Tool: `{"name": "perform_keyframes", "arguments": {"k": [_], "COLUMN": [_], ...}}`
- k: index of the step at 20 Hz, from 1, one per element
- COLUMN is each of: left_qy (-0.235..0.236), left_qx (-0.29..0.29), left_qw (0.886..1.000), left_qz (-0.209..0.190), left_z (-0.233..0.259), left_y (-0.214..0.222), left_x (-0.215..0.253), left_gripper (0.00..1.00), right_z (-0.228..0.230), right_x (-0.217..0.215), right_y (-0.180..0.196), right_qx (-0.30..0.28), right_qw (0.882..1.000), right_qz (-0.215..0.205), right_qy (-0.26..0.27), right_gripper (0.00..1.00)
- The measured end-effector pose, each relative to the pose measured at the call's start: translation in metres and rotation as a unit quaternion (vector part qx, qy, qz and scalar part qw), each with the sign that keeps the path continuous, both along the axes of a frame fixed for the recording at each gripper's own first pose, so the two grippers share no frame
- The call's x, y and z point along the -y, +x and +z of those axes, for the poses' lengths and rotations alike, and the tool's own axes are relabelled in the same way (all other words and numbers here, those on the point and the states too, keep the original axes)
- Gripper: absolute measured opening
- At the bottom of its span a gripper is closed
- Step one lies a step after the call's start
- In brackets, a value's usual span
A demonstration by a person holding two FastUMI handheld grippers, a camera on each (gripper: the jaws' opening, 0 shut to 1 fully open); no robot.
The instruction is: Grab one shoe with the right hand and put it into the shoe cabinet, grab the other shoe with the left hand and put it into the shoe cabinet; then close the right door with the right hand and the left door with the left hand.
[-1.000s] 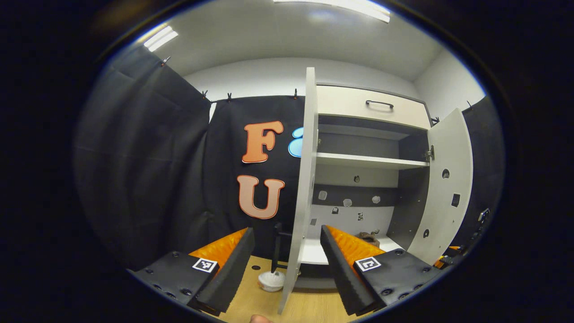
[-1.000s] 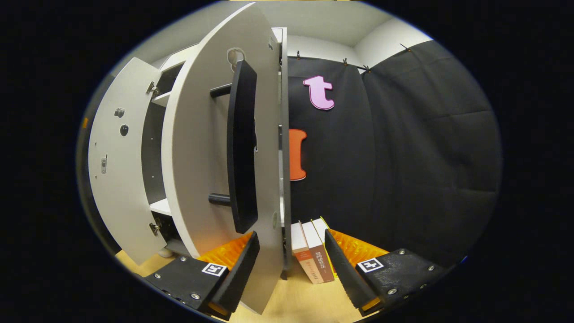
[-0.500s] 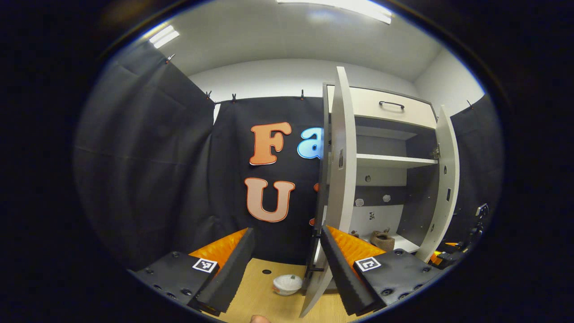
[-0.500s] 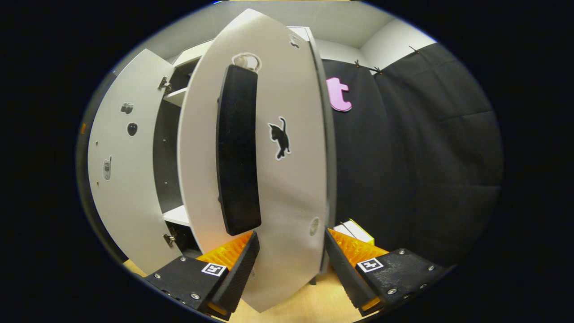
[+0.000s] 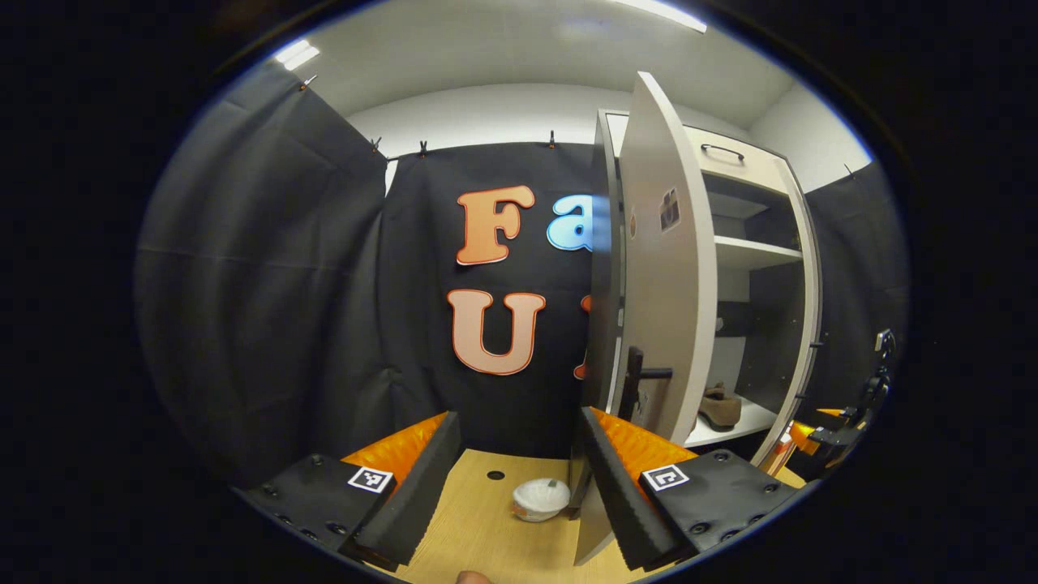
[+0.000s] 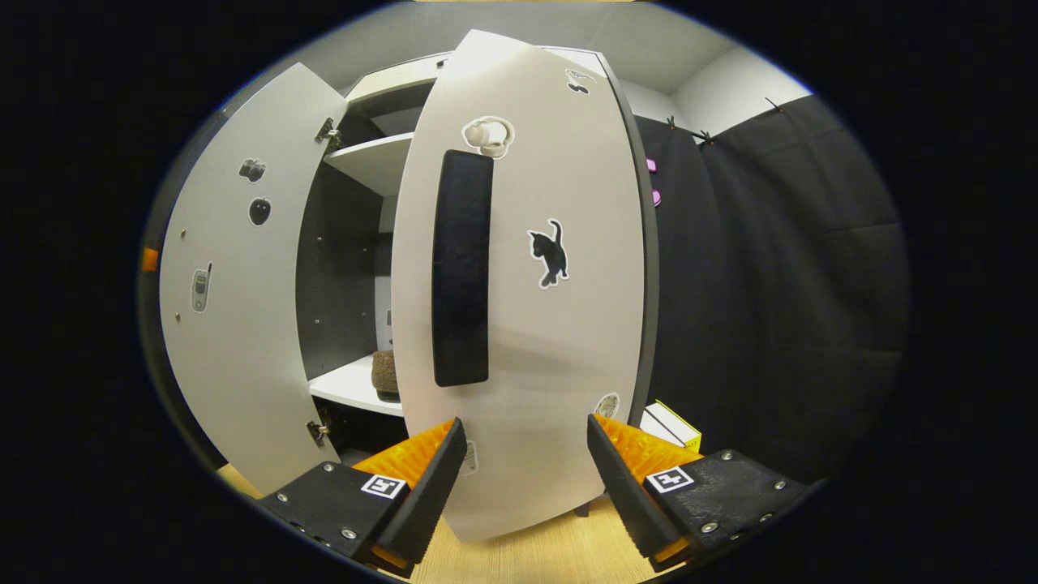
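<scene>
so both claws are spread wide and grip nothing. the right claw [image 6: 525, 470] sits low against the face of the right door [image 6: 527, 324], its fingers straddling the lower panel below the long dark handle [image 6: 461, 268]. the left claw [image 5: 519, 478] has the left door [image 5: 665, 268] just beyond its right-hand finger, with that door's handle [image 5: 636, 381] close behind.

both doors stand part open (neither is shut home yet). one shoe [image 5: 718, 405] rests on the lower shelf [image 5: 730, 422] of the shoe cabinet [image 5: 730, 162]; in the right gripper view a brown shoe [image 6: 384, 373] sits near the shelf's front edge.

the risks, as i judge them: a door could catch a shoe that lies close to the shelf's edge; two doors swinging in together could meet or pinch a finger; and the left claw, pushing low, could nudge the small white bowl [image 5: 542, 498] on the desk [image 5: 486, 535].
</scene>
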State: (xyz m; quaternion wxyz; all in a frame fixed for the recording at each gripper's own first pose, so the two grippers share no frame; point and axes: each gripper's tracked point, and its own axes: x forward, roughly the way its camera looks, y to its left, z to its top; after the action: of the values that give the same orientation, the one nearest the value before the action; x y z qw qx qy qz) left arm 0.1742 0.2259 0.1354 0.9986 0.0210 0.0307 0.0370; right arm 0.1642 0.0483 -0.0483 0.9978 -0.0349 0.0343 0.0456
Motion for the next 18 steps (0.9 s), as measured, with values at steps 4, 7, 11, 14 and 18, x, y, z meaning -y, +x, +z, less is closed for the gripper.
{"name": "perform_keyframes", "arguments": {"k": [4, 7, 11, 14, 18], "left_qy": [-0.016, -0.031, -0.026, -0.032, -0.034], "left_qx": [-0.022, -0.032, -0.046, -0.065, -0.077], "left_qw": [1.0, 0.999, 0.998, 0.997, 0.995], "left_qz": [-0.011, -0.01, -0.018, -0.037, -0.06], "left_z": [-0.045, -0.073, -0.1, -0.121, -0.136], "left_y": [0.015, 0.024, 0.033, 0.043, 0.049], "left_x": [-0.008, -0.018, -0.015, -0.004, 0.016], "left_gripper": [0.96, 0.96, 0.96, 0.96, 0.97], "right_z": [-0.004, -0.009, -0.016, -0.018, -0.02], "right_x": [0.002, 0.005, 0.01, 0.011, 0.016], "right_y": [-0.012, -0.022, -0.034, -0.043, -0.053], "right_qx": [-0.004, -0.008, -0.016, -0.017, -0.019], "right_qw": [1.0, 1.0, 0.999, 0.999, 0.999], "right_qz": [-0.014, -0.021, -0.031, -0.034, -0.037], "right_qy": [-0.006, -0.009, -0.012, -0.009, -0.013], "right_gripper": [0.92, 0.92, 0.92, 0.92, 0.92]}}
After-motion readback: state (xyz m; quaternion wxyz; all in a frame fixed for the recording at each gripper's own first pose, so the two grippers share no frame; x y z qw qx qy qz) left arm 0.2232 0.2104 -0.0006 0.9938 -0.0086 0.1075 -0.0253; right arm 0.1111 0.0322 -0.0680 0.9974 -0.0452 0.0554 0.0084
